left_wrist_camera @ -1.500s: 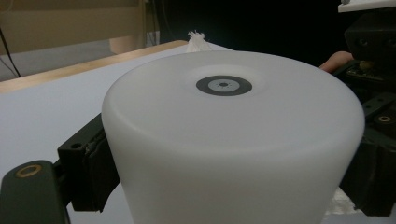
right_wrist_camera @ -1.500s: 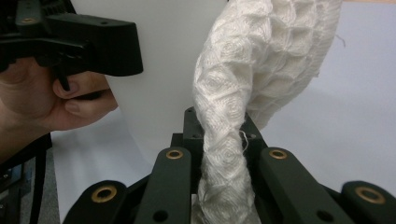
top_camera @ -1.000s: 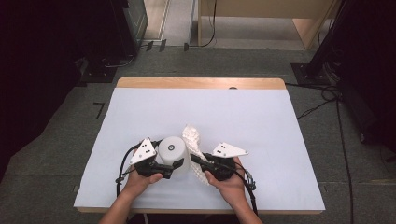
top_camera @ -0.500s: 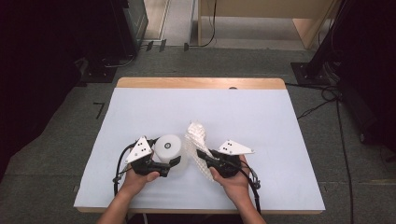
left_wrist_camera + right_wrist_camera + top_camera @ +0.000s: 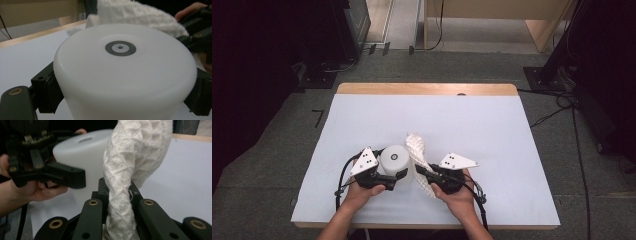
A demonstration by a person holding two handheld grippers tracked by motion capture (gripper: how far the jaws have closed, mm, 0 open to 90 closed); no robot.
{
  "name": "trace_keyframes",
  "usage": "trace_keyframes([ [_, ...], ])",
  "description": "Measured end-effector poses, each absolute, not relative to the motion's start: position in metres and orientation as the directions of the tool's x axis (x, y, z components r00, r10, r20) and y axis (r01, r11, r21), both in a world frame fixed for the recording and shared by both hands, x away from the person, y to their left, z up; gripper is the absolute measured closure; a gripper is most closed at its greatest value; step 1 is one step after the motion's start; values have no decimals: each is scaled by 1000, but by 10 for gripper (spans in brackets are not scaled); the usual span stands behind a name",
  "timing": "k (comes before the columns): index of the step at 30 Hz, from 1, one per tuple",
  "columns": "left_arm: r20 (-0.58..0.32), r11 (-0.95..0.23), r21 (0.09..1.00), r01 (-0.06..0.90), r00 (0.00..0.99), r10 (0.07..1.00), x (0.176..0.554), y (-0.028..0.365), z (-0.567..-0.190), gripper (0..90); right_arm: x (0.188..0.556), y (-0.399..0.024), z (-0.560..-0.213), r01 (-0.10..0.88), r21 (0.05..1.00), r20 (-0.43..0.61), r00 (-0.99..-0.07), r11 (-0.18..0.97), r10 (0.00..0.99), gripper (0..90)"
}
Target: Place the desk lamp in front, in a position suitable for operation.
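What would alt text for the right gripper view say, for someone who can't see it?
Two black jaws of the right gripper pinch a white waffle-textured cloth that rises up between them. Behind it, the left gripper, held in a hand, clamps a white cylindrical container standing on a white table.

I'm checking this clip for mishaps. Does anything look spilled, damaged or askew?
Nothing stands out. The left gripper clamps the white container upright on the table, and the right gripper pinches a bunched white cloth beside it. No spill or damage shows.
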State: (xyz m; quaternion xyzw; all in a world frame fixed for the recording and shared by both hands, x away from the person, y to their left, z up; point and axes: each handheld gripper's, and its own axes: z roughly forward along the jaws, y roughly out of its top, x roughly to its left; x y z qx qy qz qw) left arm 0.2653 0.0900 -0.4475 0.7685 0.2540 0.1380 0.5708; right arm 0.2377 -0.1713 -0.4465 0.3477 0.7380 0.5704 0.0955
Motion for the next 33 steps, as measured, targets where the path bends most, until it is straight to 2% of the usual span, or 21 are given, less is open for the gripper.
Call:
trace_keyframes([
  [7,-100,-183,955,233,835,540,265,95,-443,90,238,-164,-456,427,894,259,-739,136,622,800],
  [19,-52,-254,942,221,840,541,264,83,-451,90,236,-171,-442,393,914,251,-744,100,620,800],
  [28,-67,-211,952,220,827,558,264,89,-446,90,241,-164,-466,452,882,278,-729,135,626,800],
  [33,-58,-226,949,219,828,558,265,88,-448,90,240,-164,-462,440,888,269,-732,133,626,800],
])
